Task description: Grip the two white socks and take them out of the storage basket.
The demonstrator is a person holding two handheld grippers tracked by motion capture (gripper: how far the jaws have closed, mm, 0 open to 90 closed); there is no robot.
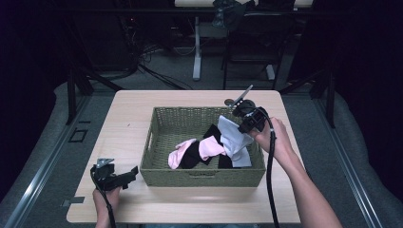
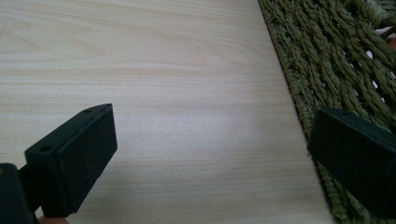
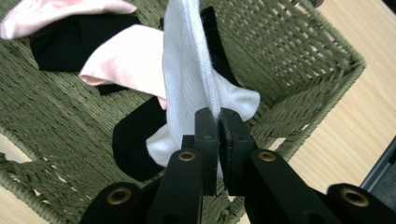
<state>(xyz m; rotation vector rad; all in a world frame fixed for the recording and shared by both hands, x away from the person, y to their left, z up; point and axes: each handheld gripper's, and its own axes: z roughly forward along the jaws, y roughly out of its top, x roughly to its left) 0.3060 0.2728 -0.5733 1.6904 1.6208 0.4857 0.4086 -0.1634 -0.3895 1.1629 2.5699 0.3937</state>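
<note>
From the high view, the right gripper (image 1: 247, 119) sits over the basket's (image 1: 157, 137) far right corner, at about two o'clock from the table's (image 1: 123, 109) middle, with its jaws clamped on the upper end of a white sock (image 1: 234, 137). The sock hangs from there toward seven o'clock, its long axis running steeply down into the basket, its lower end among pink socks (image 1: 209, 147) and black socks (image 1: 192, 156). The left gripper (image 1: 124, 176) rests at eight o'clock on the table, just beside the basket's near left corner and well apart from the sock, so the right hand is the nearer. In the left gripper view, the jaws stand wide apart over bare table (image 2: 163, 93), the basket wall (image 2: 327, 60) at three o'clock. In the right gripper view, the right gripper (image 3: 218, 135) pinches the white sock (image 3: 187, 70), which stretches to twelve o'clock; I judge a lift straight up would free it.
</note>
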